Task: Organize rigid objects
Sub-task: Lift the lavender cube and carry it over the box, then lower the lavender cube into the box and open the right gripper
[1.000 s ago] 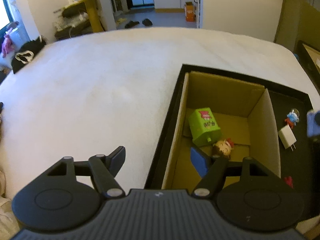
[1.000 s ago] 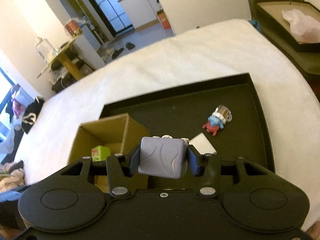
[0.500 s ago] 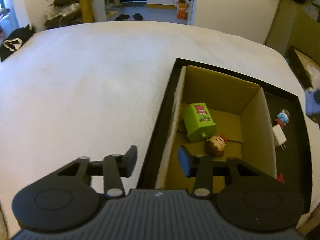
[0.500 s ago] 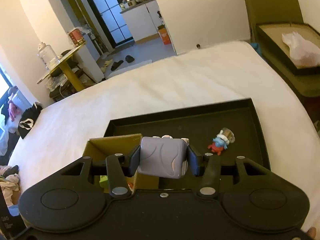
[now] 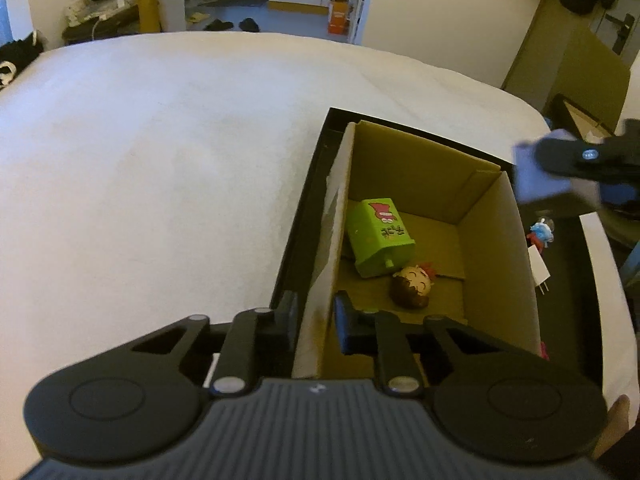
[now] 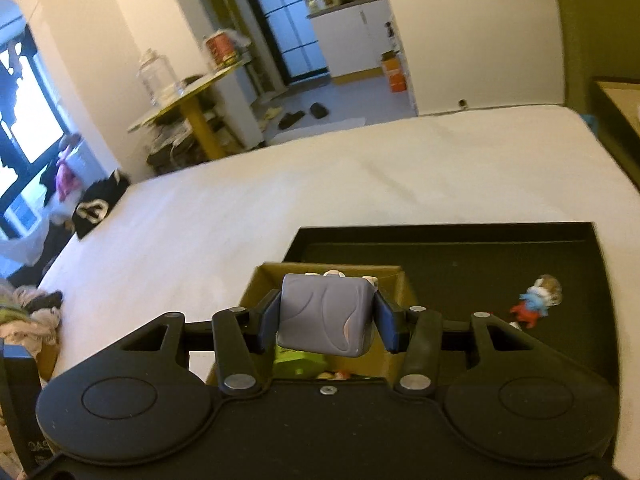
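A white bed (image 5: 160,168) carries a black tray (image 6: 460,248); an open cardboard box (image 5: 424,184) stands at the tray's left end. Compared with one second earlier, the left gripper (image 5: 316,322) has closed: its fingers now clamp the box's near-left wall, one inside, one outside. The right gripper (image 6: 326,318), fingers clamped on a grey-violet block (image 6: 326,314), has moved above the box. Inside lie a green carton (image 5: 380,236) and a doll head (image 5: 412,288). A blue figurine (image 6: 534,300) and a white charger (image 5: 538,272) lie on the tray, right of the box.
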Available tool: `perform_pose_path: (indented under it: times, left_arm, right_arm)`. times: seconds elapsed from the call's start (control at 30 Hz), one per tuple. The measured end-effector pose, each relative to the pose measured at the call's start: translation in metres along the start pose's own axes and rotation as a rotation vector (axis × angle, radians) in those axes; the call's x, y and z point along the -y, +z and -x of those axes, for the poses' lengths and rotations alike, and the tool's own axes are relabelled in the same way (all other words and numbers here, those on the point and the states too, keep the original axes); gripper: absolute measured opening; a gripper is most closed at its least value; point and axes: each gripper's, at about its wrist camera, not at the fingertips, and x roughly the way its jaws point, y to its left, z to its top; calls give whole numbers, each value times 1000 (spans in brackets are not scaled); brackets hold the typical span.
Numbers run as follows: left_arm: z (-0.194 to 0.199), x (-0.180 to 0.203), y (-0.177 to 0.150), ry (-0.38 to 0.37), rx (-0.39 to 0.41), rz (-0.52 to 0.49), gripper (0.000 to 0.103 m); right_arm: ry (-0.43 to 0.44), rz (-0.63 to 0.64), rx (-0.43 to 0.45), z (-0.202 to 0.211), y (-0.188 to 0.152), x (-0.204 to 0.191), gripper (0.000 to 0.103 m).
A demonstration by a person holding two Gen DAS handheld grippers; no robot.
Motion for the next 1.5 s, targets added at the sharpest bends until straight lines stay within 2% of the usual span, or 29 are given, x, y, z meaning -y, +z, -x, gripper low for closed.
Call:
perform_pose_path:
  times: [0.17,0.47,0.67,0.8,0.9,1.0,1.17,1.3,1.5]
  left_arm:
    - [-6,-5,1,-43,-2,5,10]
    - [-10,-10,-2,-69,21,25,10]
    - [-11,-11,-2,-81,23,29,10]
    - [-11,-15,0,-97,12,45,11]
    - [-10,-13,0,-81,15,32,11]
    - [-10,-10,1,-56,20,22,11]
    - [-9,-6,2,-39,18,7,11]
    - [-7,-2,3,-14,12,-4,11]
    - [0,6,2,22,23,-27,11]
  right_arm:
    - [-25,21,-44,-25,-3,-12,48]
    - [-95,44,-99,-66,-12,-23,49]
    - [-99,4,-113,-80,-13,-18,50]
    - [-72,-22,-96,-68,-12,-13,51]
    - [-73,-38,-73,-53,-11,-9,52]
    - [-77,-45,-43,-35,-11,-6,61]
    - [-86,-49,-17,-15,-11,1,66]
    - [-106,-57,8,-8,-12,4,76]
    - [-90,-82,20,2,-16,14,78]
